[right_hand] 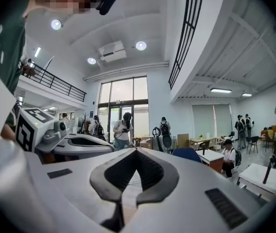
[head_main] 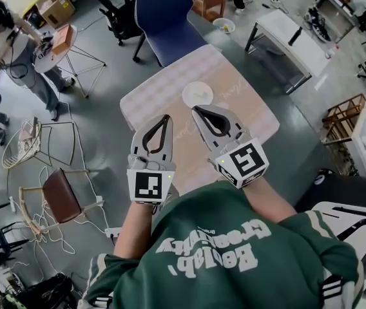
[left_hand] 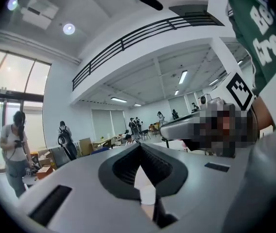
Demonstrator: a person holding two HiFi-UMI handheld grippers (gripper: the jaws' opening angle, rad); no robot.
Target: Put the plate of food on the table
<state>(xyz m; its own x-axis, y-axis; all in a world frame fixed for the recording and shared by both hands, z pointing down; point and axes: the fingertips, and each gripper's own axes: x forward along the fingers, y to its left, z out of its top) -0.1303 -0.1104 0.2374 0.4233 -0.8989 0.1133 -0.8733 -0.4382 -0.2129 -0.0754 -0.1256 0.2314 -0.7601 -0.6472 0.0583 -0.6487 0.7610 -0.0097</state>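
Observation:
A white plate [head_main: 198,94] with a small bit of yellowish food lies on the table [head_main: 163,92], which has a pale pink checked cloth, near its far side. Both grippers are held side by side above the near half of the table, short of the plate. My left gripper [head_main: 167,117] is shut with nothing between its tips. My right gripper [head_main: 194,109] is shut too and empty, its tips just short of the plate. In the left gripper view the jaws [left_hand: 139,144] meet at the tip, and a white round shape, probably the plate [left_hand: 146,194], shows through their gap. The right gripper view shows its jaws [right_hand: 136,150] meeting as well.
A blue chair [head_main: 163,18] stands at the table's far end. A white table [head_main: 292,40] is at the back right, and a brown chair [head_main: 60,195] with loose cables is on the floor at the left. A person [head_main: 9,44] stands at the far left by a small round table.

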